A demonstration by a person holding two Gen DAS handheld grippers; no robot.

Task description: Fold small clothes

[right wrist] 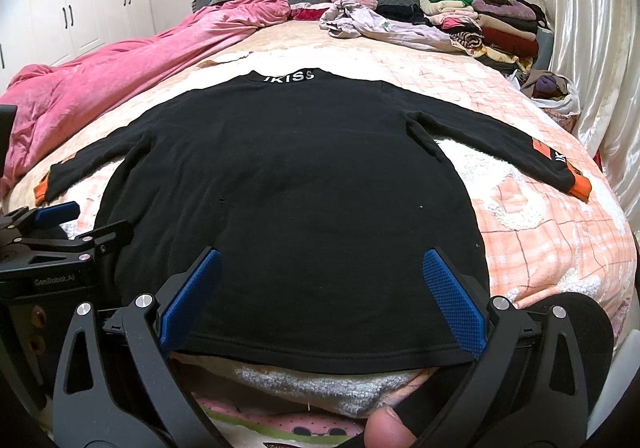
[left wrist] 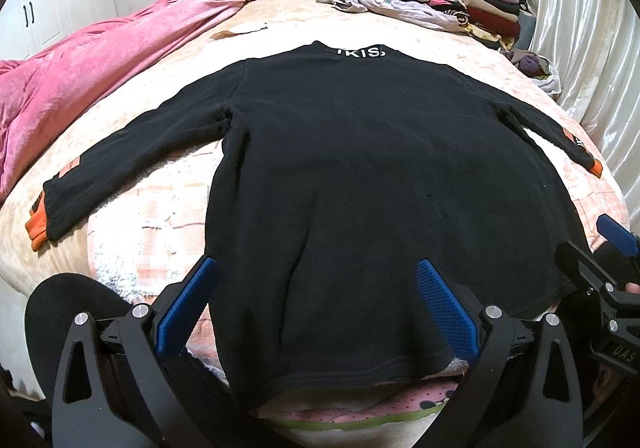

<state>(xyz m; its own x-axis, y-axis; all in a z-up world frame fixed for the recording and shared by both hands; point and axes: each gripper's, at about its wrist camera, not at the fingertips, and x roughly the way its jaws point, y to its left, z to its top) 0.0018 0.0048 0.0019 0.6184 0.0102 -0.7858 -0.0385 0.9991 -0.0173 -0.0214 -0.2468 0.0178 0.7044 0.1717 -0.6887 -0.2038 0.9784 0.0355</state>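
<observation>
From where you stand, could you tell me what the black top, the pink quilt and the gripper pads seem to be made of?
Black top: probably a soft matte knit or fleece; it looks slightly fuzzy, without shine.
Pink quilt: likely velvet or plush; its folds show a soft sheen.
Gripper pads: seemingly blue rubber or plastic, with a fine dotted grip texture, on black rigid arms.

One black sweater [left wrist: 360, 175] with two orange-cuffed sleeves, one pink quilt [left wrist: 100, 63] and one heap of folded clothes [left wrist: 472, 3] are seen on one bed [left wrist: 540, 95].

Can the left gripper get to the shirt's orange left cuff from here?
Probably yes. The left gripper is open at the black shirt hem, and only bare blanket lies between it and the orange cuff.
</observation>
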